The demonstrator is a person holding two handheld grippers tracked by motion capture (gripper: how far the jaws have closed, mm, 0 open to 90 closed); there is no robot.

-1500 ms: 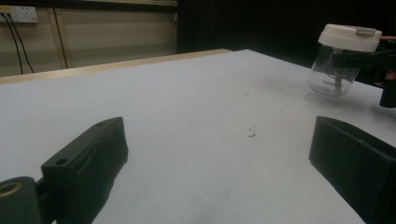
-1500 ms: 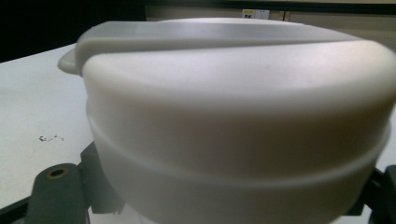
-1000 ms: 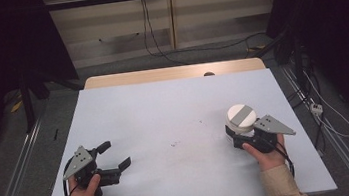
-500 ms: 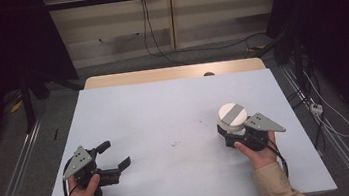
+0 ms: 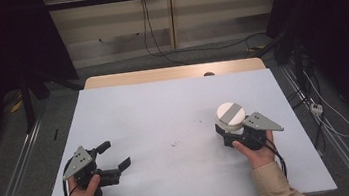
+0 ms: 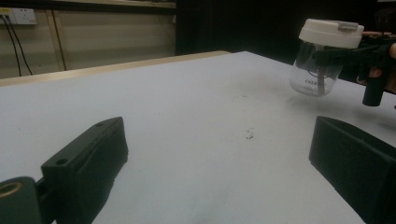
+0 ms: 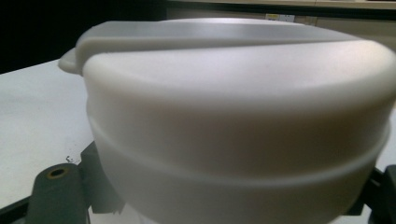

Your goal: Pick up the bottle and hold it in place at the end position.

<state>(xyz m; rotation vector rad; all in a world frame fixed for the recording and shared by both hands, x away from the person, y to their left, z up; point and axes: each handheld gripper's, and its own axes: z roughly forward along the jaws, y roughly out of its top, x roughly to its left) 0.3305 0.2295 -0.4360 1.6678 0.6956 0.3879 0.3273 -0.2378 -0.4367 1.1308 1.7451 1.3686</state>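
Note:
A clear jar with a white lid (image 5: 230,115) hangs a little above the pale table (image 5: 163,104) at its right. My right gripper (image 5: 226,131) is shut on the jar's clear body just below the lid, which fills most of the right gripper view (image 7: 233,116). In the left gripper view the jar (image 6: 324,56) floats off the surface with black jaws around it. My left gripper (image 5: 115,154) rests on the table at the near left, open, with bare table between its jaws (image 6: 219,158).
A wooden strip (image 5: 174,73) runs along the table's far edge. Small dark specks (image 5: 175,143) mark the table's middle. Cables and a power strip (image 5: 317,108) lie on the floor to the right, and metal rails run along both sides.
The right gripper has carried the jar a little to the left and away from the person. The left gripper has stayed where it was.

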